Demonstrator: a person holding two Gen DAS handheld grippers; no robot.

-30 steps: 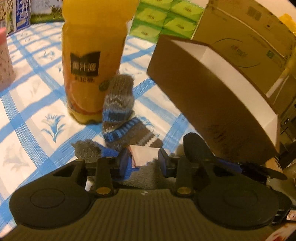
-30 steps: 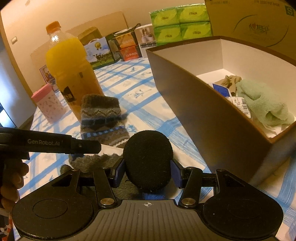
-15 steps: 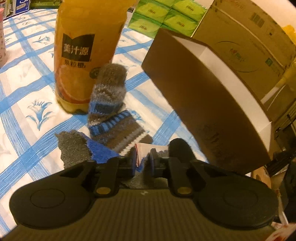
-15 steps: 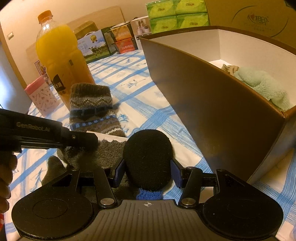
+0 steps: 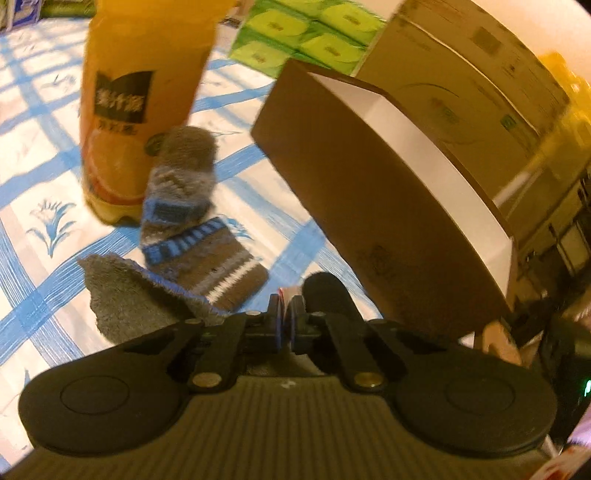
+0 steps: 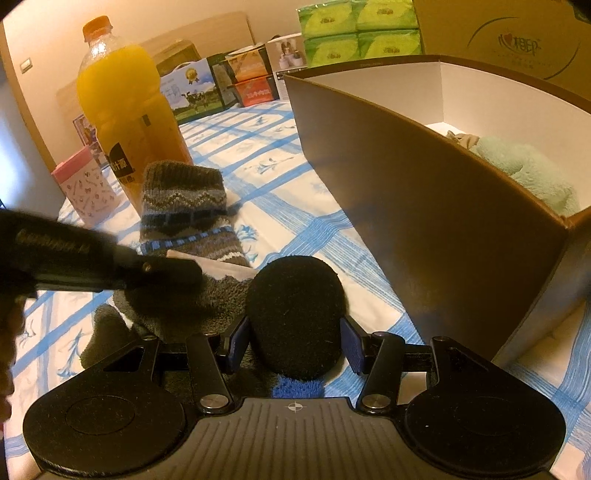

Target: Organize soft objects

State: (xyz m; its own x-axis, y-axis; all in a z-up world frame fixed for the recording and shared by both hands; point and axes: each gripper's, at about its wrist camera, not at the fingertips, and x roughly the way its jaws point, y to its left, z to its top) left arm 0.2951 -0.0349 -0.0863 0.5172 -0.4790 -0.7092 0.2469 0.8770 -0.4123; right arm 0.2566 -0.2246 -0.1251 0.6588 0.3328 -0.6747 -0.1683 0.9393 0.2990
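Note:
A grey fuzzy sock [image 5: 125,295] with a blue lining lies on the checked cloth, and a white paper tag [image 5: 287,292] sticks up from it. My left gripper [image 5: 283,319] is closing its jaws tight on that tag, and its pads press on it. In the right wrist view, the left gripper [image 6: 184,271] reaches in from the left over the grey sock [image 6: 173,306]. My right gripper [image 6: 295,343] is shut on a black foam ball [image 6: 295,306], just above the sock. A patterned knit sock [image 5: 181,199] lies beyond, against the juice bottle.
A tall orange juice bottle [image 6: 125,110] and a pink carton [image 6: 86,184] stand to the left. An open brown box [image 6: 406,206] at the right holds a pale green towel [image 6: 528,170]. Green tissue packs [image 5: 306,33] and cartons line the back.
The left jaws have come together from a wide gap onto the white tag. The right gripper has kept its hold on the black ball.

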